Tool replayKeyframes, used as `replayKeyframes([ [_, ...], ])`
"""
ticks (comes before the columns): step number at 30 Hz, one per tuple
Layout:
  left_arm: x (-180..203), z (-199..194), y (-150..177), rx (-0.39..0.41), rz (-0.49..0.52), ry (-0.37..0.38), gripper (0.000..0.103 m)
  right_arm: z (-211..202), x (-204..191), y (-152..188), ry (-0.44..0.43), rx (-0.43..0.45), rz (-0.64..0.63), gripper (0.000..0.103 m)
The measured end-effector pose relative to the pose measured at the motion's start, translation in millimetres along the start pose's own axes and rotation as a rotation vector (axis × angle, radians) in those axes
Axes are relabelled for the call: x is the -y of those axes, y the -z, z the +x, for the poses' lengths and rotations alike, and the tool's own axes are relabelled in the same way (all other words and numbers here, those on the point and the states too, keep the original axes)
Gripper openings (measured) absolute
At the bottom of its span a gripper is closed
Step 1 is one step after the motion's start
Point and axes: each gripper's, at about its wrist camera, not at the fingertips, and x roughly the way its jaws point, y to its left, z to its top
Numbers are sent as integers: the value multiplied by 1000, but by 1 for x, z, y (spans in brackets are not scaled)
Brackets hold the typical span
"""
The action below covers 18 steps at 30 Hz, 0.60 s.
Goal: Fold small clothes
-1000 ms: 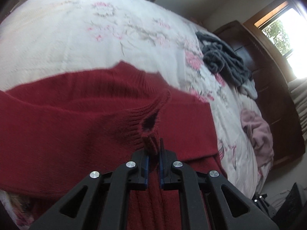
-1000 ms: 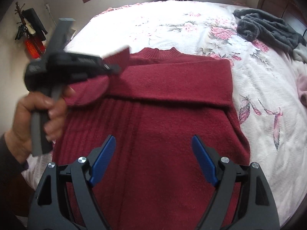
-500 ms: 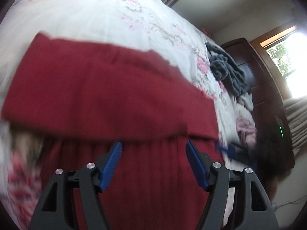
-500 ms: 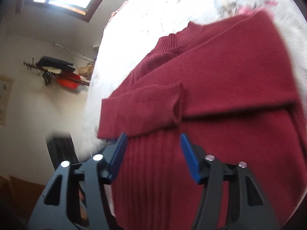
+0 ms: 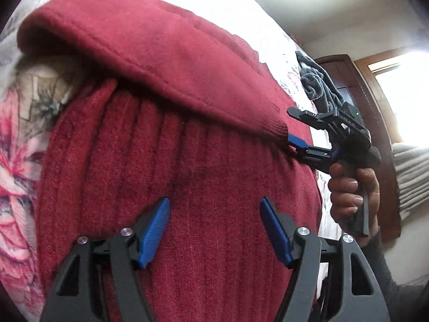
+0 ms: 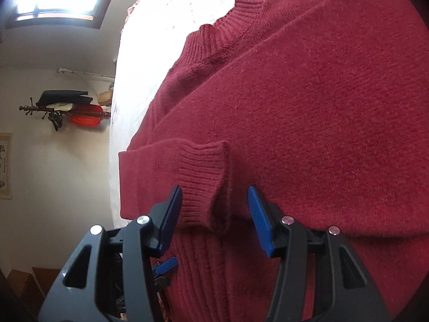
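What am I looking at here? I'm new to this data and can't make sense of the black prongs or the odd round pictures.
No robot here: a person holds a two-finger clamp tool in each hand, each with a fisheye camera looking along its fingers. One picture is from the left gripper, the other from the right gripper; the blue-padded prongs at the bottom are their fingers. Both are open and hold nothing. A red sweater lies on a flowered bedspread, its sleeves folded across the chest. The right gripper sits at a sleeve cuff. In the left view you also see the person's hand gripping the right tool. Grey clothes lie further back.
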Motion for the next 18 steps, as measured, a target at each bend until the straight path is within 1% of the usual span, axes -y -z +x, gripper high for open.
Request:
replayKeyframes([
  [5, -3, -2, 2, -8, -11, -4, 70, 11, -3, -3, -53, -46, 15, 51],
  [7, -2, -1, 1, -12, -13, -2, 71, 17, -6, -6, -74, -67, 19, 39],
  [9, -2, 0, 1, -16, -20, -2, 72, 21, -14, -10, -63, -76, 5, 14],
  [10, -2, 0, 1, -19, -23, -5, 72, 18, -20, -11, -53, -65, -11, 9],
  [11, -2, 0, 1, -23, -23, -7, 72, 11, -28, -13, -53, -44, -29, 6],
  [13, 2, 7, -5, -31, -26, -10, 72, -4, -42, -18, -67, -13, -54, 6],
  [18, 6, 12, -8, -36, -19, -24, 72, -72, -83, -27, -58, 105, -165, 5],
])
